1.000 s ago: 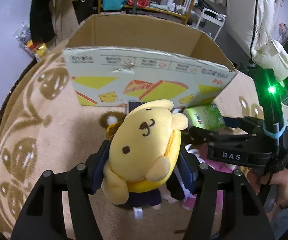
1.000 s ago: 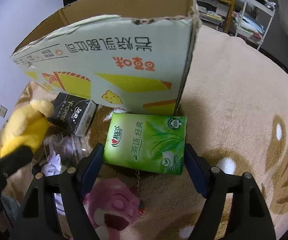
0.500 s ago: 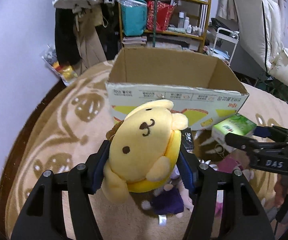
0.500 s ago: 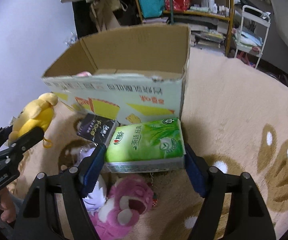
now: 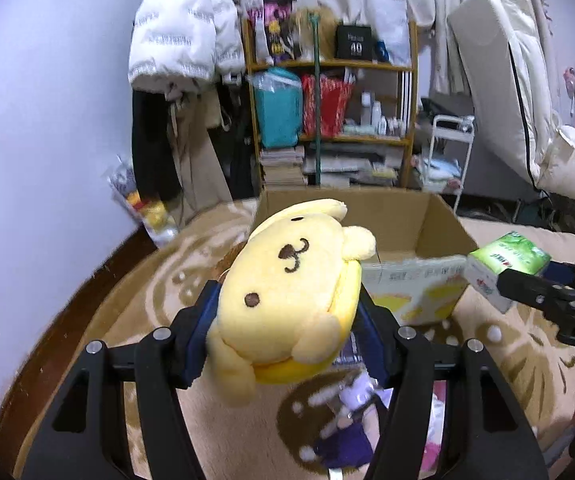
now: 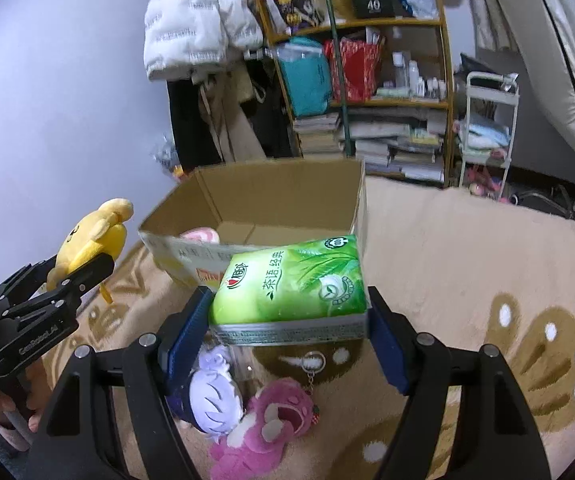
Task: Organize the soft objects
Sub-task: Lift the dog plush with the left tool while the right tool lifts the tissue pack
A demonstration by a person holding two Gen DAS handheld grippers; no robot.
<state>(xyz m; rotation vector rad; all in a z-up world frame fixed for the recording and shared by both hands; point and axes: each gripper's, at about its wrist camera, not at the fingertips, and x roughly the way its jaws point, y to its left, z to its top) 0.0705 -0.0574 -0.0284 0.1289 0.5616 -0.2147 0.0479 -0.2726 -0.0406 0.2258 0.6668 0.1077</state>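
Your left hand-held gripper [image 5: 285, 336] held the yellow plush dog [image 5: 287, 300] squeezed between its blue pads, the toy's face turned up toward the camera and lifted clear of the rug [image 5: 135, 320]. Behind it stood the open cardboard box [image 5: 419, 236], its near printed wall facing you.

Your right hand-held gripper [image 6: 289, 328] carried the green tissue pack [image 6: 291, 280] — both pads pressed against its short ends, the printed face tilted upward. From the left wrist view the same pack [image 5: 507, 258] showed at the right edge, just beside the box's near corner and raised above the rug. From the right wrist view the box [image 6: 271, 200] sat directly beyond the pack, with something pink and white [image 6: 201, 235] lying inside near its left wall.

Below the pack, on the rug [image 6: 467, 264], lay a pink plush [image 6: 275, 416] with a keyring and, touching it on the left, a white-haired doll [image 6: 215, 392] in dark clothing. The left gripper with the yellow dog [image 6: 91, 240] appeared at the far left of that view — well apart from the box's front corner. A cluttered shelf [image 6: 367, 80] stood against the back wall.
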